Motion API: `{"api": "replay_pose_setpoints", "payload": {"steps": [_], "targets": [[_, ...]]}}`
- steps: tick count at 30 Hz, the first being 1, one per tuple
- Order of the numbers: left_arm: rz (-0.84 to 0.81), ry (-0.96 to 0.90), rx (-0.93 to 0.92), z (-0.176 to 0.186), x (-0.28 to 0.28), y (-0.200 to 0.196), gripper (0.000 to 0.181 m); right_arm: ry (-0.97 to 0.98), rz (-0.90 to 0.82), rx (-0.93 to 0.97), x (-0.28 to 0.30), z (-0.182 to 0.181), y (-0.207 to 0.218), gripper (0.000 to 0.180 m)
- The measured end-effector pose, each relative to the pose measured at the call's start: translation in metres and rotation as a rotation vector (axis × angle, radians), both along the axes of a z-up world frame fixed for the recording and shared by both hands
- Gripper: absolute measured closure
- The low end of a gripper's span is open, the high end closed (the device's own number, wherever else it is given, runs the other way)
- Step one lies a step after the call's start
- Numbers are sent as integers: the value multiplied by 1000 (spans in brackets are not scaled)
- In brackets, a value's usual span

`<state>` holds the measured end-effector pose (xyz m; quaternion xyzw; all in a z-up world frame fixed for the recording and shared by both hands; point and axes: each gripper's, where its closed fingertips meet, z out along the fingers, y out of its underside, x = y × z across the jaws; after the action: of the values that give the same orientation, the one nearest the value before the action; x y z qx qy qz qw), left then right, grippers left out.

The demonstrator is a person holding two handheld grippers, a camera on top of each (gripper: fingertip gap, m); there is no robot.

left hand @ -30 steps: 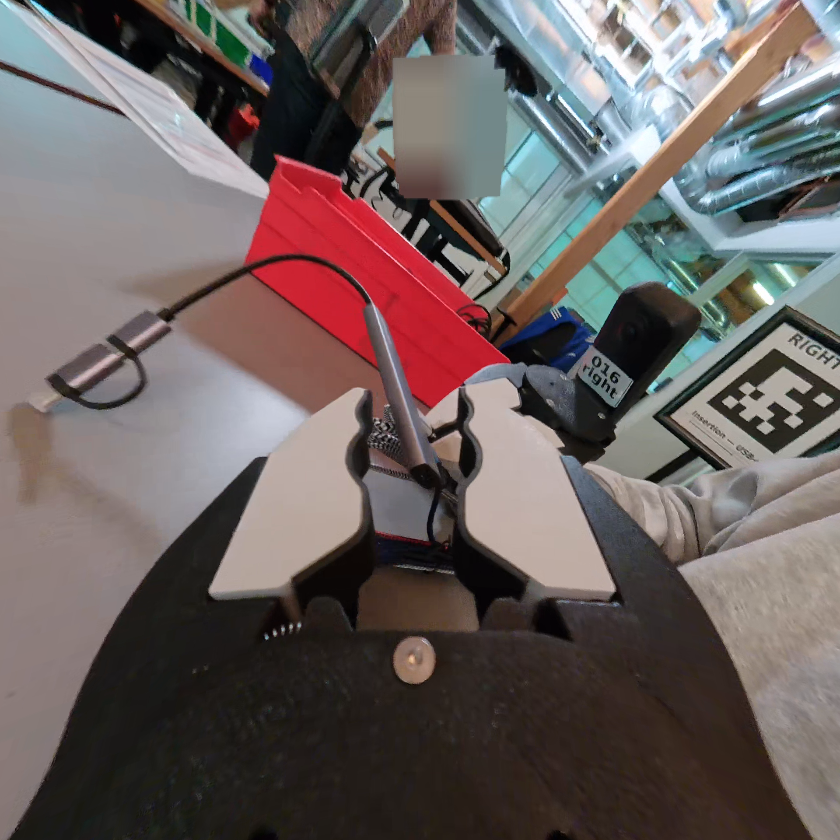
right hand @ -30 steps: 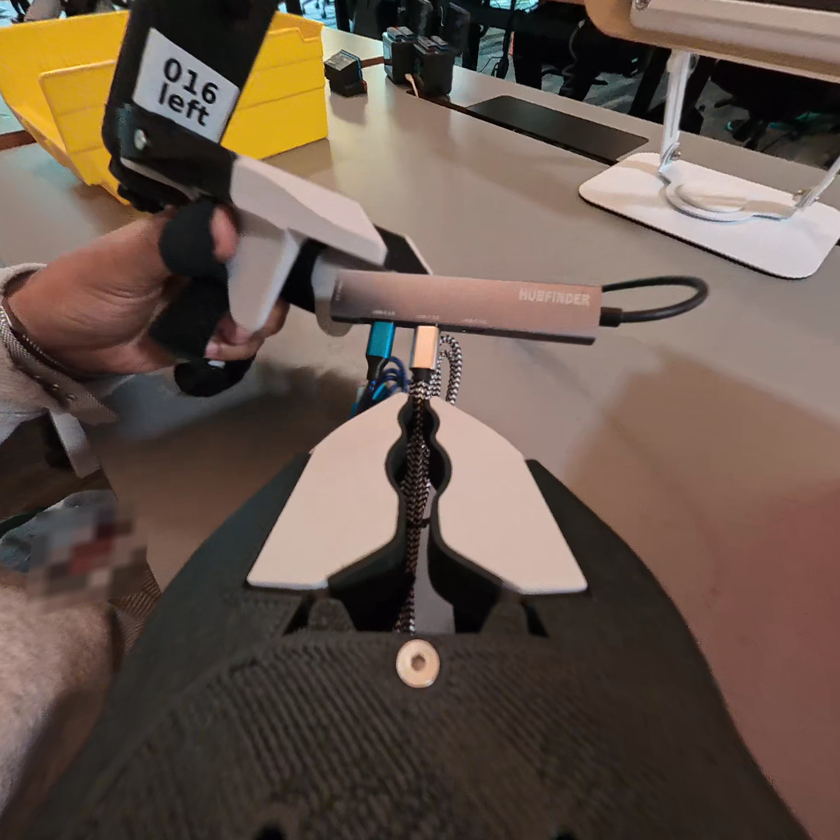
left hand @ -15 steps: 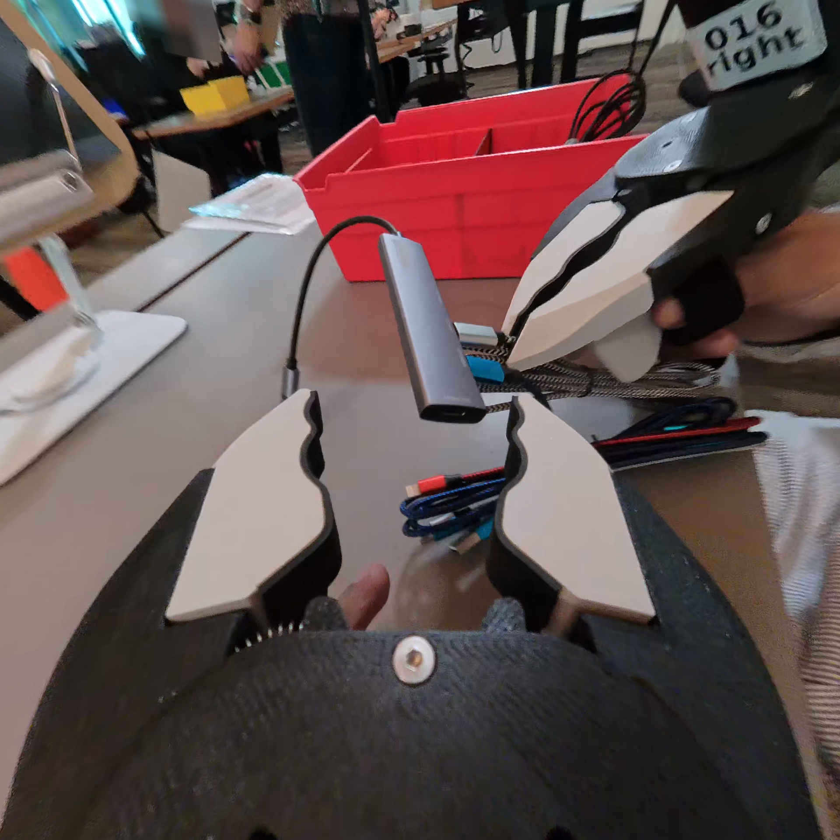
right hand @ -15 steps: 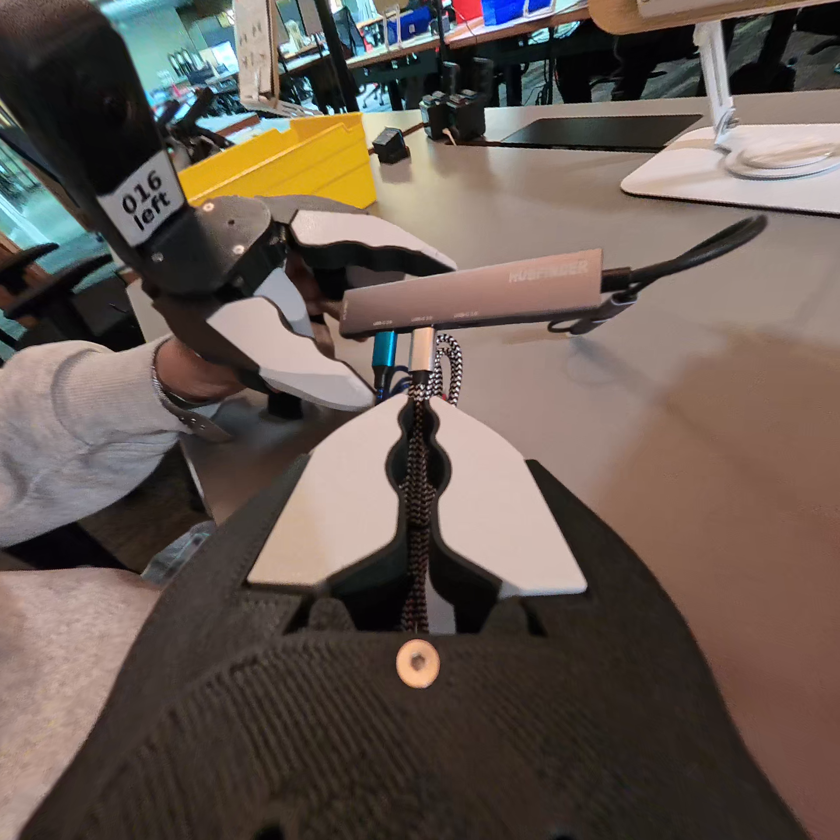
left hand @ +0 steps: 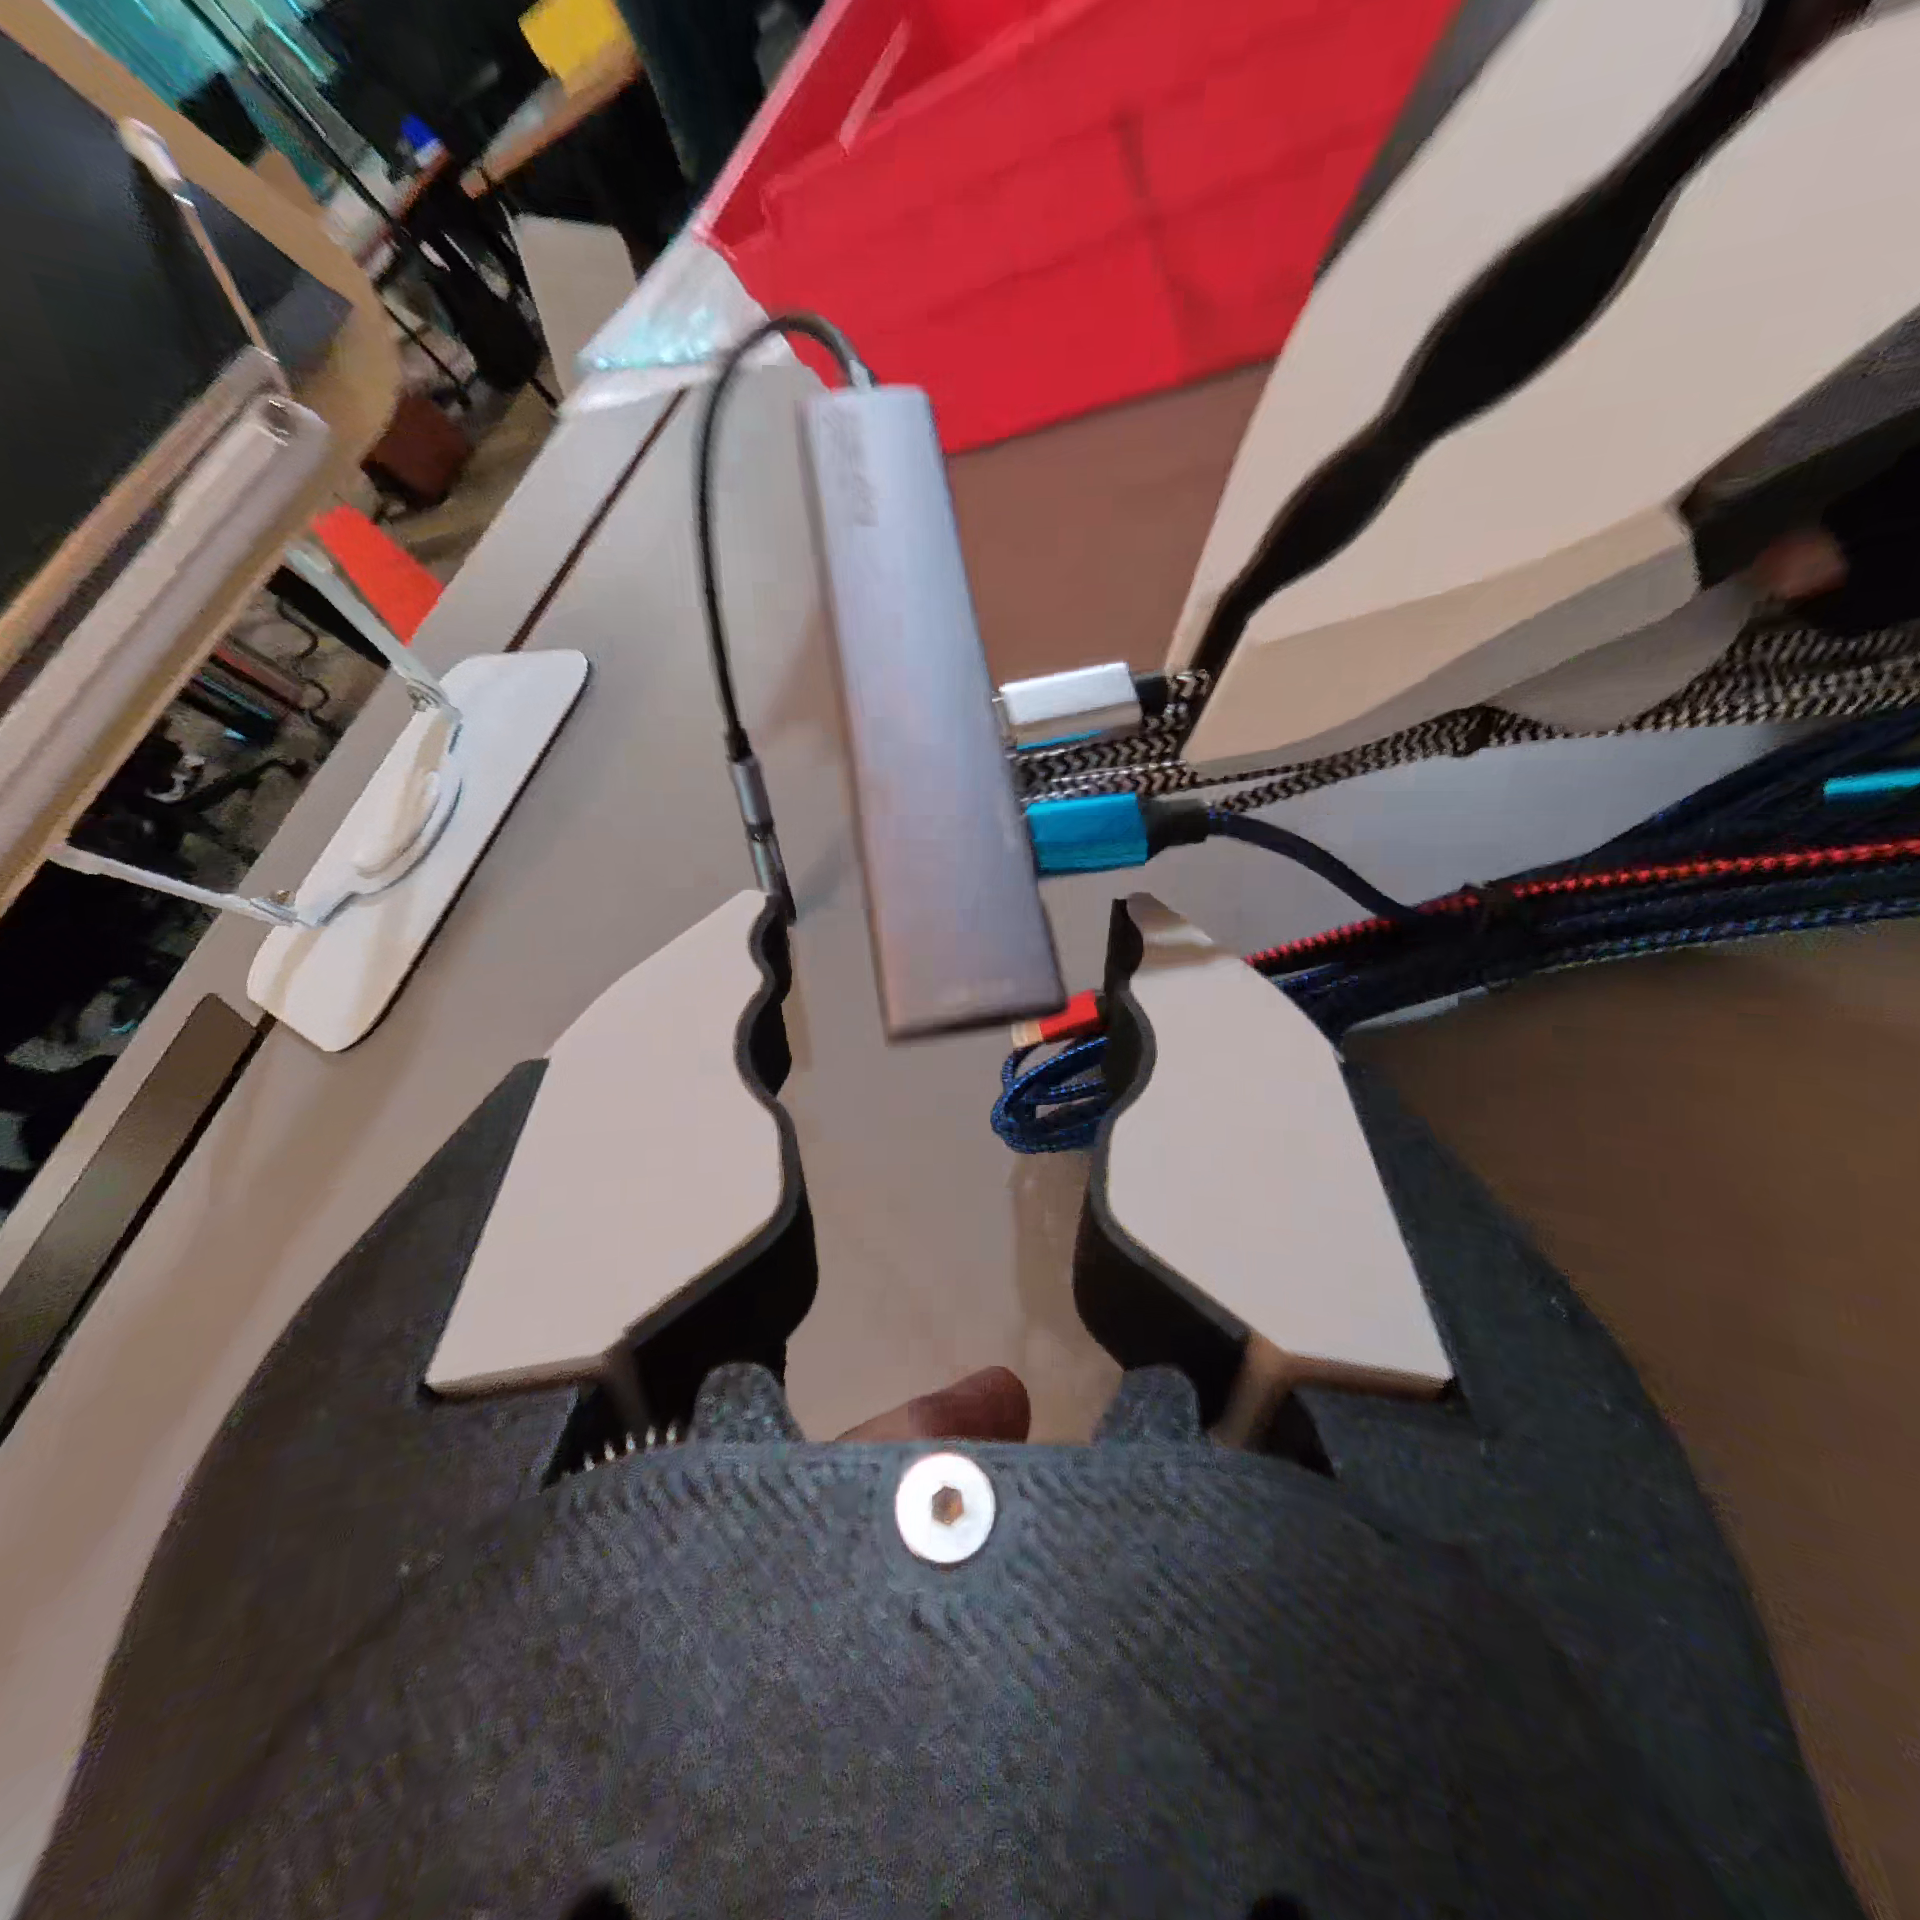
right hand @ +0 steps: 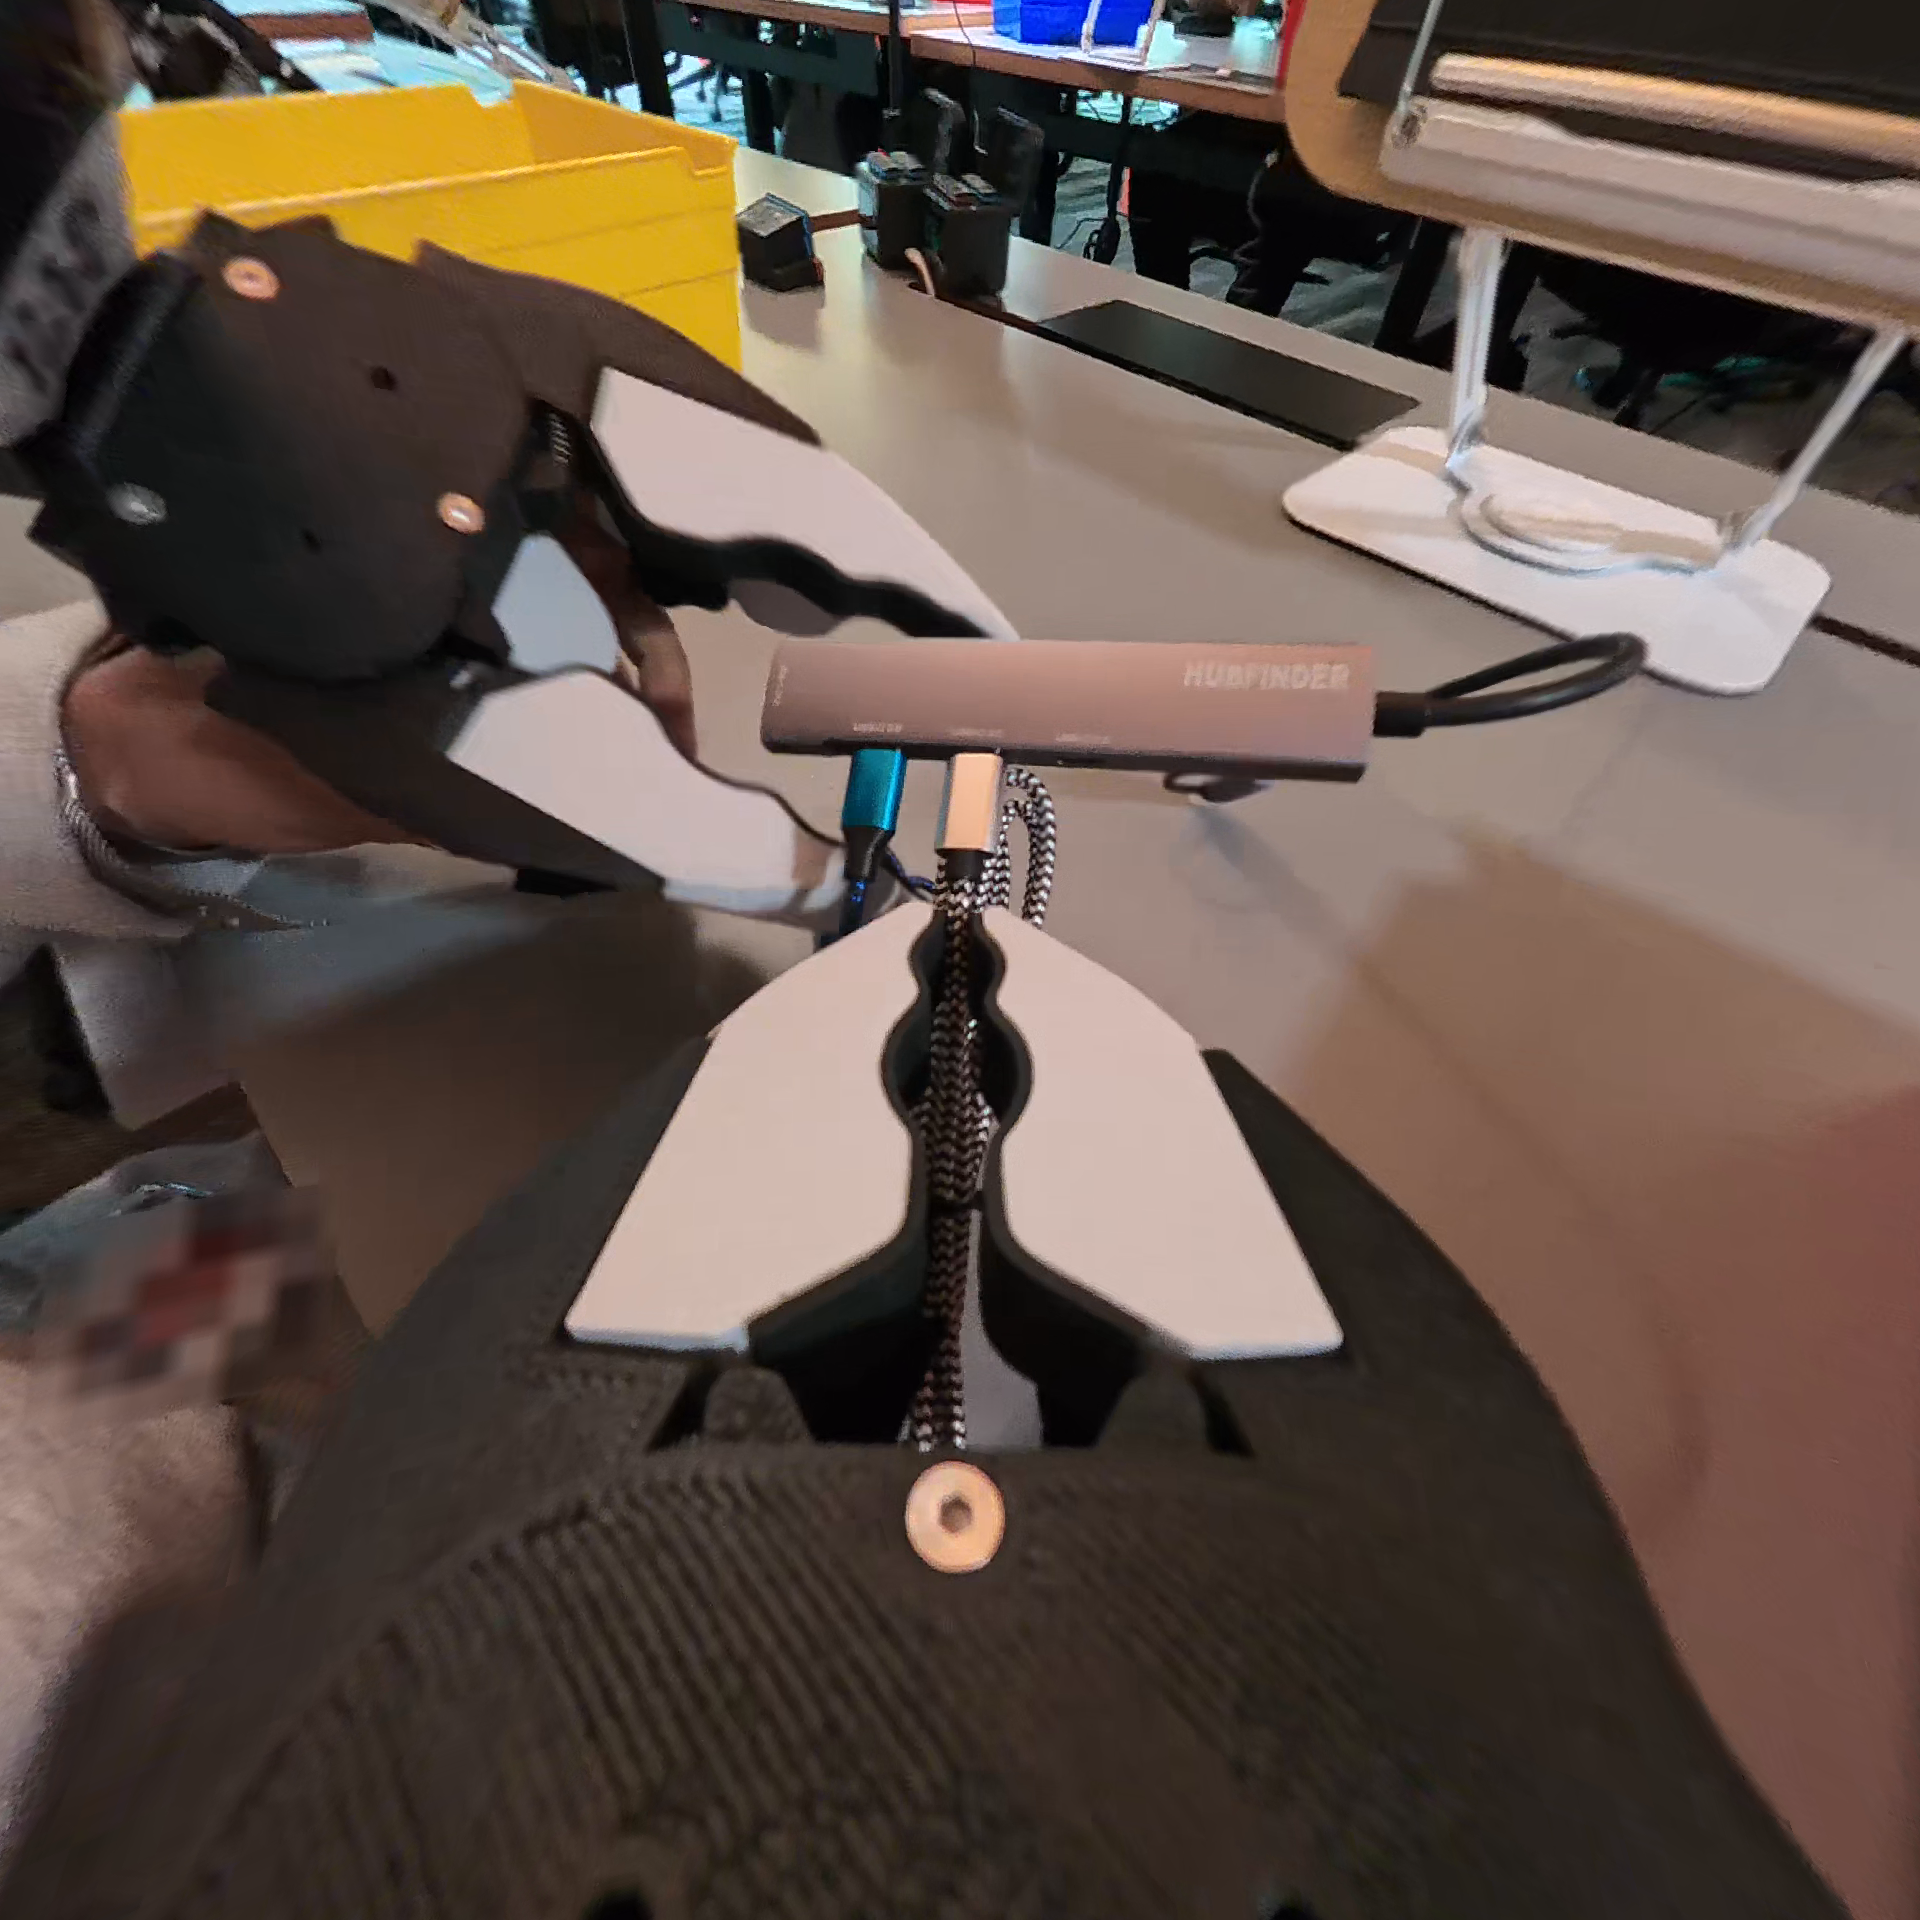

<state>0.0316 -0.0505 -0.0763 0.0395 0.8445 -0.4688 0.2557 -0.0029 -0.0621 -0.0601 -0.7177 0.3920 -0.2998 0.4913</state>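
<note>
While both grippers are hovering over one grey table (right hand: 1195, 499), one yellow bin (right hand: 436, 197) is sitting at the far left of the right wrist view, behind the left gripper (right hand: 831, 727). That left gripper (left hand: 940, 914) is standing with its two fingers spread wide apart and is gripping nothing; the near end of one grey hub (left hand: 925, 707) is hanging just beyond the gap between its fingertips, not touching either finger. One short black lead (left hand: 727, 582) is looping from the far end of the hub down to one metal plug (left hand: 758, 821) just beside the left fingertip. Two plugs are sitting in the side of the hub (right hand: 1060, 696): one blue plug (right hand: 873, 795) nearer the left gripper and one silver plug (right hand: 971, 800) beside it. One black-and-white braided cable (right hand: 956, 1101) is running from the silver plug straight back between the fingers of the right gripper (right hand: 958, 914), which is clamping tightly on that cable just behind the plug, so that the hub is hanging clear of the table. Below the hub, one bundle of blue and red braided cables (left hand: 1558, 914) is lying on the table. One red bin (left hand: 1039, 208) is standing farther back, and one white stand base (right hand: 1558, 561) is resting on the table at the right.
</note>
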Motion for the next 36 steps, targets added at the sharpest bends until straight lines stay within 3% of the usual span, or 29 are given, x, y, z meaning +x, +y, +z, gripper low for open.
{"api": "replay_pose_setpoints", "payload": {"steps": [1, 7, 24, 30, 36], "targets": [[-2, 4, 33, -6, -2, -1, 125, -23, 14, -37, -2, 1, 4, 176], [6, 114, 67, -21, -2, 0, 134, -160, 24, -328, -7, -2, 20, 175], [-52, 299, 55, -31, -10, -1, 136, -117, 16, -269, -5, -4, 14, 176], [5, 530, -193, -4, 9, 10, 133, -117, -61, -290, 2, -2, -7, 176], [-54, 837, -503, 33, 8, 15, 128, -178, -88, -497, 4, -8, -10, 176]]}}
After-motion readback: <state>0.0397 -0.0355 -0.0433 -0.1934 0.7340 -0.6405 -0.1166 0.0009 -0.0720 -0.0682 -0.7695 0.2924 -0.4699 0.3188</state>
